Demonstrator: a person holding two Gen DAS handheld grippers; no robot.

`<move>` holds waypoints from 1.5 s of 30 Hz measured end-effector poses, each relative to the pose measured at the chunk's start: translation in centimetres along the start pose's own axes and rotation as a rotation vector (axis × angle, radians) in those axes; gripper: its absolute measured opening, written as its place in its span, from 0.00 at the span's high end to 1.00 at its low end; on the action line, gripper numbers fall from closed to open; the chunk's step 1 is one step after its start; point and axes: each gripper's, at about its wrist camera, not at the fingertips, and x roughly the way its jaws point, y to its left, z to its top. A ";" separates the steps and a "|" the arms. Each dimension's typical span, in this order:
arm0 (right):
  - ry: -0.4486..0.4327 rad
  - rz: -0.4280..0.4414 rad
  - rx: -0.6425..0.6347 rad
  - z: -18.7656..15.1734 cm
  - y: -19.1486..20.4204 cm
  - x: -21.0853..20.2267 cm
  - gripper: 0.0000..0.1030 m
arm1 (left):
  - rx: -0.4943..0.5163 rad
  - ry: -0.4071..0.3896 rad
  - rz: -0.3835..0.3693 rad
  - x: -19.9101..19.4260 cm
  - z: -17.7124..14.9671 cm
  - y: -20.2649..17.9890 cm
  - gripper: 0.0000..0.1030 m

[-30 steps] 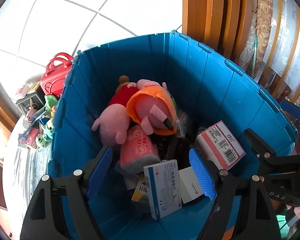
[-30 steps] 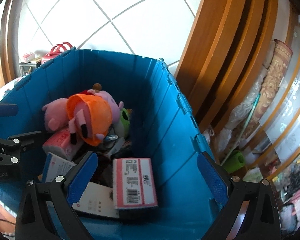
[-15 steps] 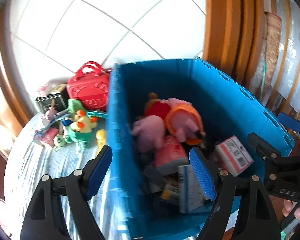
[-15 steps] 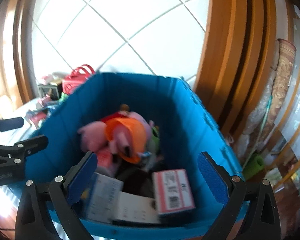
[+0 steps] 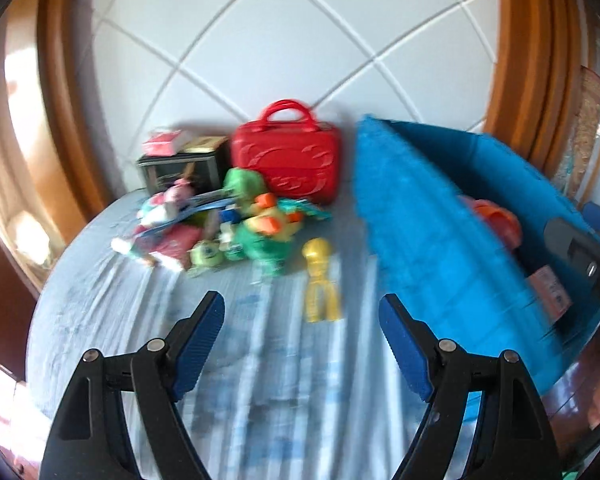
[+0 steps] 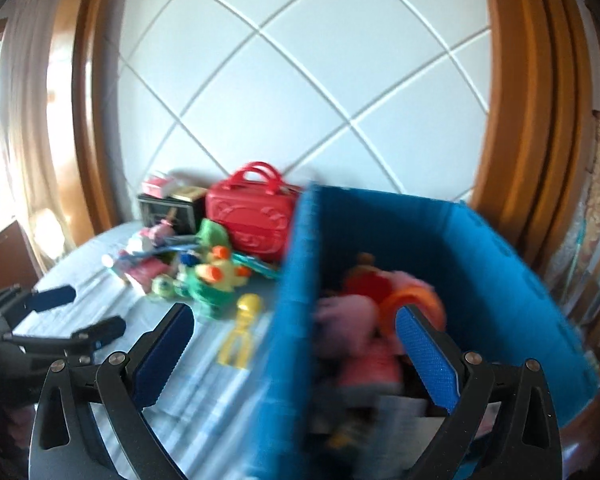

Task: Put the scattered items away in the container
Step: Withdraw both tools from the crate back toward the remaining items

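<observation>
Left gripper [image 5: 302, 316]: its two blue pads stand wide apart. Nothing is between them. It hangs over the striped blue cloth [image 5: 260, 400].

Right gripper [image 6: 294, 338]: its two blue pads stand wide apart too. Nothing is pinched. The near wall of the box shows in the gap between them, not touching either pad.

Blue box [image 5: 420, 240]: a big blue plastic box. It sits on the right side of the cloth, just beside the pile of toys.

Inside the box: soft pink toys [image 6: 348, 320], one with an orange part [image 6: 416, 300], and some small card boxes low down. They are blurry.

Yellow toy [image 5: 320, 280]: a little yellow figure. It lies on the cloth alone, between the toy pile and the box, near the left gripper.

Toy pile [image 5: 228, 228]: green, pink and white toys all heaped together, still out on the cloth. One green toy has orange bits [image 5: 266, 222].

Red bag [image 5: 288, 160]: a small red case with a handle. It stands behind the pile, by the wall.

Dark box [image 5: 184, 168]: it stands left of the red bag, with a small red and white thing on top.

Wall [image 5: 280, 40]: white with crossing lines.
</observation>
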 end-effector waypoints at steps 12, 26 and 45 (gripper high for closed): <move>0.117 0.076 0.018 -1.8 13.2 5.1 0.00 | -0.092 0.092 0.063 3.1 -3.5 14.9 0.23; 0.248 0.158 0.005 -3.3 13.5 15.8 0.00 | -0.170 0.201 0.144 11.1 -4.4 17.3 0.23; 0.374 0.083 0.105 -3.0 12.9 28.1 0.00 | -0.087 0.262 0.069 24.4 0.9 18.2 0.23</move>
